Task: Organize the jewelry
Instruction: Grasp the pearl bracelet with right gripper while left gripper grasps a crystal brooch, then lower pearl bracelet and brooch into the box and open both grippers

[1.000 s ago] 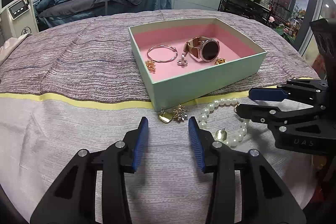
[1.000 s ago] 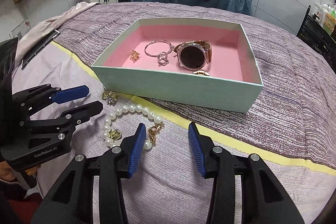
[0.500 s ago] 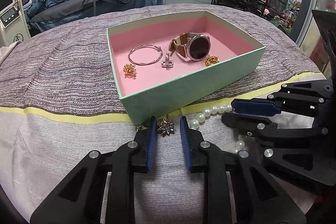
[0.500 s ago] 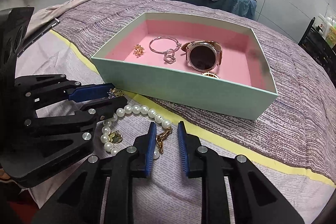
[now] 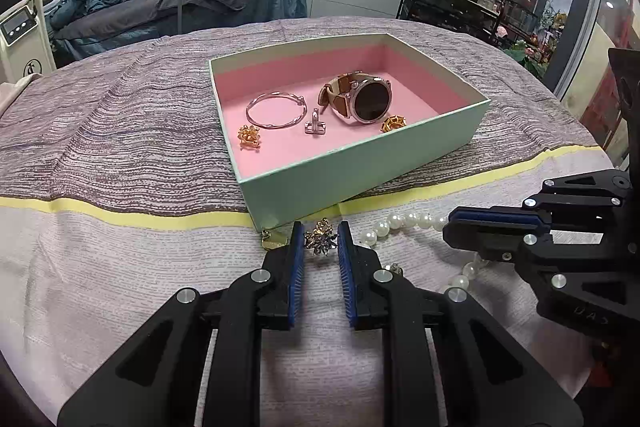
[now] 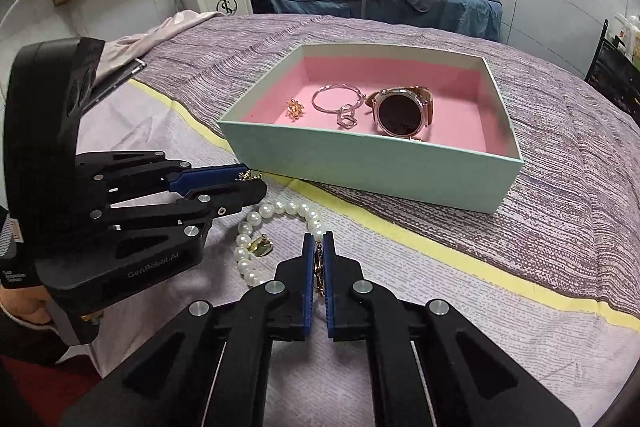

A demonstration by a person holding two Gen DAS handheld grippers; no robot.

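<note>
Jewelry in box (image 5: 360, 171): five | left gripper (image 5: 321, 241) closing round brooch (image 5: 320, 238) | right gripper (image 6: 319, 259) grasping chain (image 6: 319, 267)

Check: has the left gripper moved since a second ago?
Yes. The left gripper has advanced toward the green box; its closing jaws now flank the flower brooch lying by the box's near corner, which sat ahead of them before.

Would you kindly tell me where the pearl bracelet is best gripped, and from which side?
Grip the gold clasp chain at the end of the pearl bracelet, coming down from the near side. The chain lies flat and thin, whereas round pearls would likely slip between the pads. The right gripper is shut on it there.
</note>
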